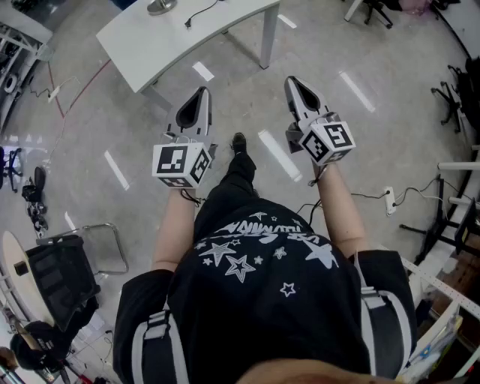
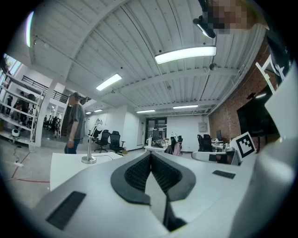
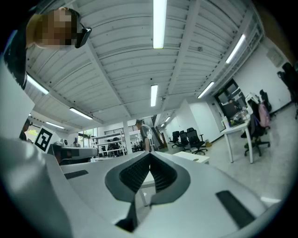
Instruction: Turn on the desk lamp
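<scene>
Left claw [image 1: 201, 94] and right claw [image 1: 294, 84] are held side by side at waist height over the grey polished floor [image 1: 375, 112], each with its marker cube toward the body and its tips pointing forward. In the left gripper view the left claw [image 2: 150, 155] has its two dark ribbed jaws pressed together with nothing between them. The right gripper view shows the right claw [image 3: 150, 155] likewise closed and empty. Ahead and to the left stands a long white table [image 1: 172, 37] on pale legs, well apart from both claws. The wearer's black shirt with white stars [image 1: 255, 292] fills the lower part of the head view, bare forearms reaching out from it. A black chair on a bent metal frame [image 1: 67, 274] sits on the floor at the lower left. Beyond the table, in the left gripper view, a person in a grey top [image 2: 73, 123] stands. The silver desk lamp with a round metal base [image 1: 161, 6] rests on the far part of the table at the top edge of the head view. In the left gripper view the desk lamp [image 2: 88, 159] stands upright on the table [image 2: 70, 167], left of the jaws. A thin black cable [image 1: 202, 13] lies on the table just beside the lamp. A white power strip [image 1: 389, 199] lies on the floor at the right.
</scene>
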{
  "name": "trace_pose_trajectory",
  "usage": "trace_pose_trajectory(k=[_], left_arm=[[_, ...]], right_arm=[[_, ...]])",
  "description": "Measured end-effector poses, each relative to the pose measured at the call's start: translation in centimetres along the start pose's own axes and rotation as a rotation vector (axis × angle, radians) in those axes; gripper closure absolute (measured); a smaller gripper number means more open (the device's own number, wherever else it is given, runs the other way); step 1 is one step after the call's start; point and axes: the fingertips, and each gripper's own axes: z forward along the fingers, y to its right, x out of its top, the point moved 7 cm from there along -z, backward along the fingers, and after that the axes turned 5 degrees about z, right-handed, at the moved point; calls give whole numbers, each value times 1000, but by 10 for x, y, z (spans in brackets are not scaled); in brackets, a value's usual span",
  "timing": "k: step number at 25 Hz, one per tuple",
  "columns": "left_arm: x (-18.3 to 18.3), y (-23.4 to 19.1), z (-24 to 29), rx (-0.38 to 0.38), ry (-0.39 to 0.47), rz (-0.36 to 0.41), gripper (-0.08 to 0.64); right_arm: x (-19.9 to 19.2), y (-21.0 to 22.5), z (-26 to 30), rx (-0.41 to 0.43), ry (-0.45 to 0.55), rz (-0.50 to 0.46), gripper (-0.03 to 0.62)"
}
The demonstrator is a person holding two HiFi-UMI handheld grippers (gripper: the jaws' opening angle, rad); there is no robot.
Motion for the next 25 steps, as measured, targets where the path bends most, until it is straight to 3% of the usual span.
trace_pose_trajectory(k=[4, 15, 25], left_arm=[[-6, -16, 41, -14, 8, -5, 551], [-18, -89, 159, -21, -19, -40, 551], [-17, -171, 235, -44, -42, -49, 551]], right_arm=[[4, 19, 28, 7, -9, -73, 588], [22, 86, 144, -47, -54, -28, 588], [32, 109, 267, -55, -35, 2, 588]])
